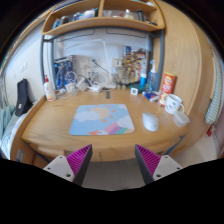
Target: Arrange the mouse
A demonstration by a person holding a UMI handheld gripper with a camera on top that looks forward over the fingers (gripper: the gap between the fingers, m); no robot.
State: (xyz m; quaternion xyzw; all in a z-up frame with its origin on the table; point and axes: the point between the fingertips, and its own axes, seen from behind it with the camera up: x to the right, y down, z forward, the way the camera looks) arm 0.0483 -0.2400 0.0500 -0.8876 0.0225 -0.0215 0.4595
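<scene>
A pale mouse (150, 122) lies on the wooden desk (50, 125), just to the right of a light blue mouse mat with a coloured pattern (101, 120). My gripper (113, 160) hovers in front of the desk's near edge, well short of both. Its two fingers, with magenta pads (79, 159), stand wide apart and hold nothing. The mouse sits beyond the right finger, the mat beyond the gap between them.
A white mug (173, 103) and an orange canister (167, 85) stand at the desk's right. Bottles, boxes and small items crowd the back under a shelf (100, 22). A dark object (24, 97) leans at the left edge.
</scene>
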